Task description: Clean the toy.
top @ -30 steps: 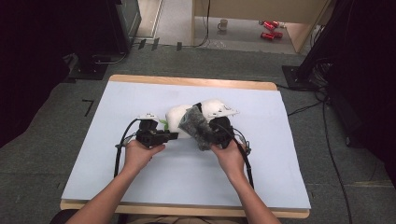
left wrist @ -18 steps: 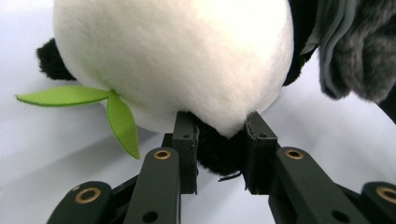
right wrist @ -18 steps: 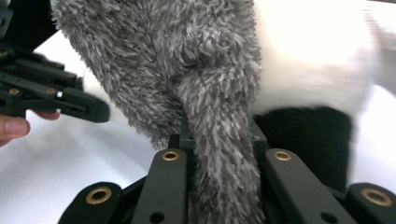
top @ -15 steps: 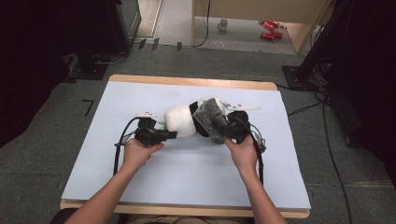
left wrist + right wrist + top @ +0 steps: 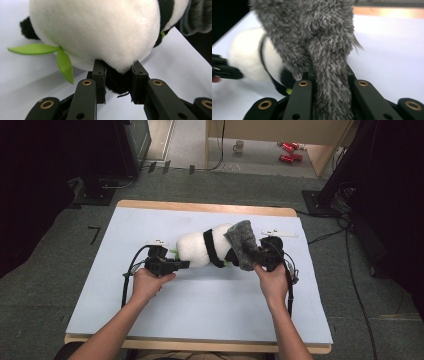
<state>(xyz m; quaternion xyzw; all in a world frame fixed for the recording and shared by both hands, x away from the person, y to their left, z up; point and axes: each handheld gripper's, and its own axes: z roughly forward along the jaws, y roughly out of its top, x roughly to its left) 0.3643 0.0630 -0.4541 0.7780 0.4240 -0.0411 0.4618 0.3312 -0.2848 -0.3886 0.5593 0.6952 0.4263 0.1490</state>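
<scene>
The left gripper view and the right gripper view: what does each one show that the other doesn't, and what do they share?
Left gripper view alone: two green leaves by the panda's body, and the left hand-held gripper shut on a black furry part under the white belly. Right gripper view alone: the right hand-held gripper shut on a strip of the grey furry cloth, and the table's wooden edge behind it. Both share the plush panda with its black band and the pale blue table cover.

A: How many plush toys lie on the table?
B: One panda plush (image 5: 200,249), with two green leaves (image 5: 65,65).
A: Anything else?
B: One grey fuzzy cloth (image 5: 242,242), two grippers (image 5: 182,265).
</scene>
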